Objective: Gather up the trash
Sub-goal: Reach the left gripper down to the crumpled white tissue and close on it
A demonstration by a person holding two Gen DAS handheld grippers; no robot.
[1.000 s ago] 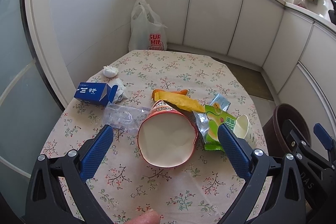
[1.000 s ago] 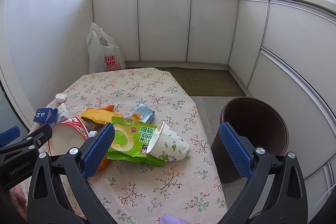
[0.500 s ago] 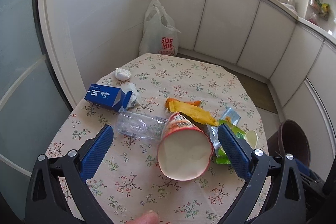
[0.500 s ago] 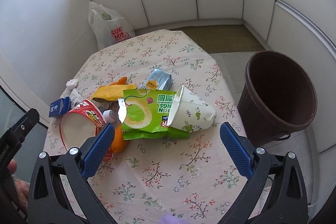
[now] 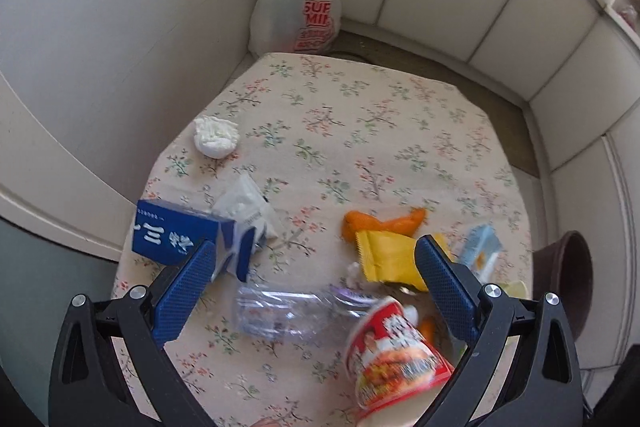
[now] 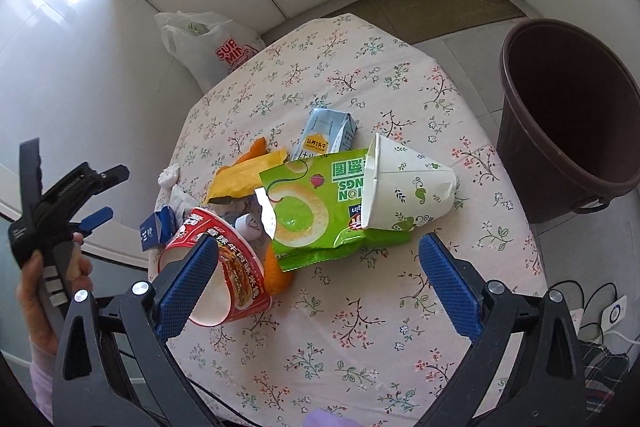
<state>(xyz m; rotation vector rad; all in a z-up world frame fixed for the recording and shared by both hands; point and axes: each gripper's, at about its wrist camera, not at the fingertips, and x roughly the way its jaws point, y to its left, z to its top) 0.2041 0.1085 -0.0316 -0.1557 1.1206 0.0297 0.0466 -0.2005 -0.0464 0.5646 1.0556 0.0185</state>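
Note:
Trash lies on a floral table point(image 5: 360, 115). In the left wrist view I see a blue carton point(image 5: 176, 237), a white wad point(image 5: 214, 137), a clear plastic bottle point(image 5: 288, 311), a yellow wrapper point(image 5: 386, 259) and a red noodle cup point(image 5: 394, 351). My left gripper point(image 5: 316, 291) is open above the bottle. In the right wrist view a green snack bag point(image 6: 320, 203), a white paper cup point(image 6: 408, 193), a light-blue drink carton point(image 6: 326, 135) and the noodle cup point(image 6: 224, 267) lie ahead. My right gripper point(image 6: 320, 287) is open above the table, empty. The left gripper point(image 6: 68, 195) shows at left.
A brown trash bin point(image 6: 568, 115) stands on the floor right of the table; its rim shows in the left wrist view point(image 5: 572, 279). A white shopping bag point(image 5: 298, 3) leans in the far corner. White cabinets line the back. Cables lie on the floor point(image 6: 600, 311).
Both grippers have risen and tilted down, now looking at the table from higher up. The left one has shifted left toward the bottle and blue carton. The trash has not moved.

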